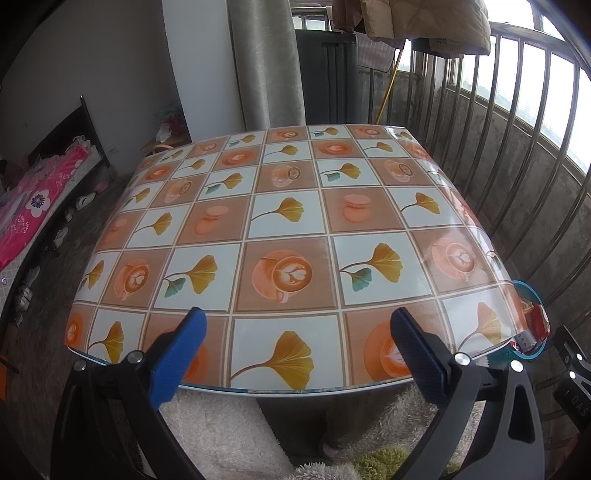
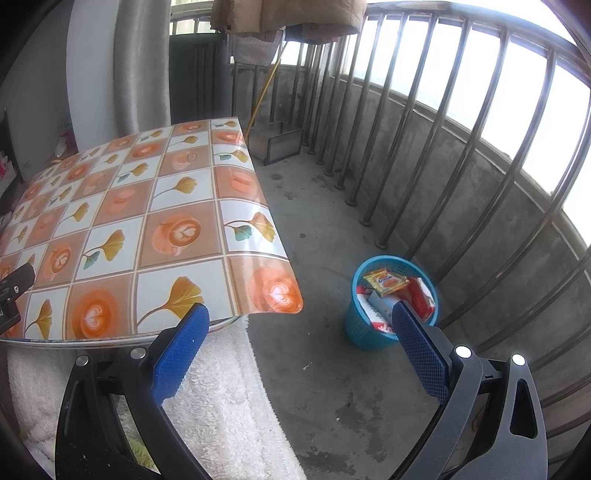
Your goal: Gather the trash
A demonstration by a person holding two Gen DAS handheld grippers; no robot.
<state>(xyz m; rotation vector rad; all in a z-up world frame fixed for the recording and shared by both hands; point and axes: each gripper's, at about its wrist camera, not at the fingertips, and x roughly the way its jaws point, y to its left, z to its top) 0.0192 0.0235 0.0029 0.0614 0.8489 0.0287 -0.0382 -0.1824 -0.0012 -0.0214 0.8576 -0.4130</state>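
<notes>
- The left claw (image 1: 295, 332) is seen spread wide and empty above the near edge of the tabletop (image 1: 288, 221).
- The right claw (image 2: 299, 325) is likewise spread wide, with nothing held.
- The trash wrappers (image 2: 386, 282) are found inside the blue basket (image 2: 360, 332) on the floor, just beyond the right claw's right finger, beside the tabletop corner.

A home balcony: railing (image 2: 461, 122) is running beside the table (image 1: 280, 221), laundry (image 1: 424, 22) hanging above (bed (image 1: 33, 206) sitting leftward).

The table (image 1: 280, 229) hides most of the blue basket (image 1: 532, 295); wrapper print is unreadable.
</notes>
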